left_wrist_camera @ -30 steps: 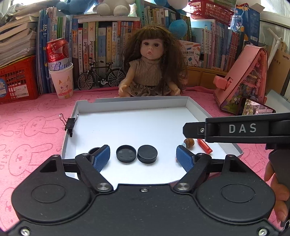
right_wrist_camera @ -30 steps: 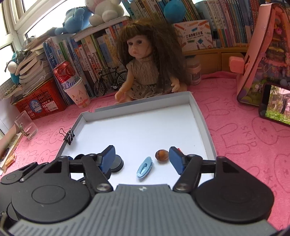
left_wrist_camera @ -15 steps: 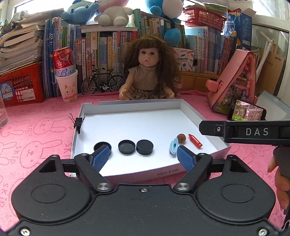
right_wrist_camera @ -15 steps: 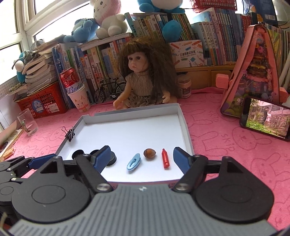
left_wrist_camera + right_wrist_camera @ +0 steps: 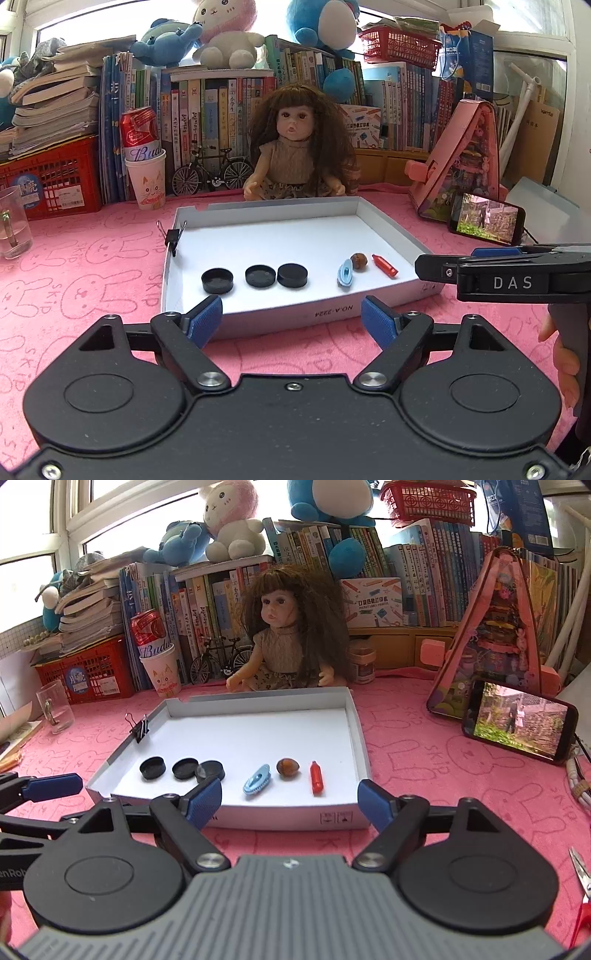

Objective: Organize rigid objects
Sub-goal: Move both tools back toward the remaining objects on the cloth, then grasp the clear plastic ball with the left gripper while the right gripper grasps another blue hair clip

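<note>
Six small objects sit in a row along the near side of a shallow white cardboard tray (image 5: 384, 236) on a pink rabbit-print cloth (image 5: 74, 280). From the left: a black binder clip (image 5: 173, 236) clamped on the tray's left wall, then three round black plastic caps (image 5: 217, 280) (image 5: 260, 276) (image 5: 292, 275) (the second and third touching), a pale blue oval plastic clip (image 5: 345, 272), a brown acorn-shaped nut (image 5: 358, 261) just beside it, and a small red crayon-shaped piece (image 5: 385, 264). The left gripper (image 5: 291, 317) hovers short of the tray's near wall, its blue-padded jaws spread wide and empty. The right gripper (image 5: 290, 799), also wide apart and holding nothing, hangs before the same wall further right. Behind the tray sits a long-haired brown doll (image 5: 299, 147); a phone with a lit screen (image 5: 519, 722) leans at far right.
</note>
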Demonstrator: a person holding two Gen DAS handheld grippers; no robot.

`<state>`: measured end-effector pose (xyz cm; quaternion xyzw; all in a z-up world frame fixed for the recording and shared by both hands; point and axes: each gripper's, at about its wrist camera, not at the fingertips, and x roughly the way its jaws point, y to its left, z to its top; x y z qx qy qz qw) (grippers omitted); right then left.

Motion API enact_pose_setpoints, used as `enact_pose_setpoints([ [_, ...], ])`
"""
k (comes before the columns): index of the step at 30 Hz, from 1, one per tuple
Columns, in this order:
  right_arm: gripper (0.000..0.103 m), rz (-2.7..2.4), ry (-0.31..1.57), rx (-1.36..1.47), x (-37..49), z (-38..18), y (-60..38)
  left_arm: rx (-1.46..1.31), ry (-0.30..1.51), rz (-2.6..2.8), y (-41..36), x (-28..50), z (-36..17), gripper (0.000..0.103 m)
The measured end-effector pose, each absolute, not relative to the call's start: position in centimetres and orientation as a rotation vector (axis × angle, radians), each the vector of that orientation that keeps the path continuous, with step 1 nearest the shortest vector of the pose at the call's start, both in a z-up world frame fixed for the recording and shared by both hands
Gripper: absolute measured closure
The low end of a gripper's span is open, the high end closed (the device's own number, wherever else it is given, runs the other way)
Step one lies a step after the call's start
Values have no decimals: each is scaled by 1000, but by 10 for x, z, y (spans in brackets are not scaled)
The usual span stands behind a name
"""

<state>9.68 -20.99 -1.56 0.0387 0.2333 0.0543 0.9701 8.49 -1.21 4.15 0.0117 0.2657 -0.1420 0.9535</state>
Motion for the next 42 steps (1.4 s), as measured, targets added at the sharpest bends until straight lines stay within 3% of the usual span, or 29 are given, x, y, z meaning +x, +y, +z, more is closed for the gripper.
enact_pose_setpoints([
  [15, 14, 67, 459, -10, 61, -45, -197, -7, 516, -299, -6, 35, 26, 24],
  [30, 14, 20, 403, -40, 24, -67, -199, 13, 508, -314, -4, -2, 14, 44],
  [34, 14, 17, 403, -39, 21, -72, -197, -21, 522, -288, -2, -6, 8, 57],
  [42, 14, 38, 419, -25, 20, -79, -190, -20, 512, -245, -1, -11, 1, 61],
])
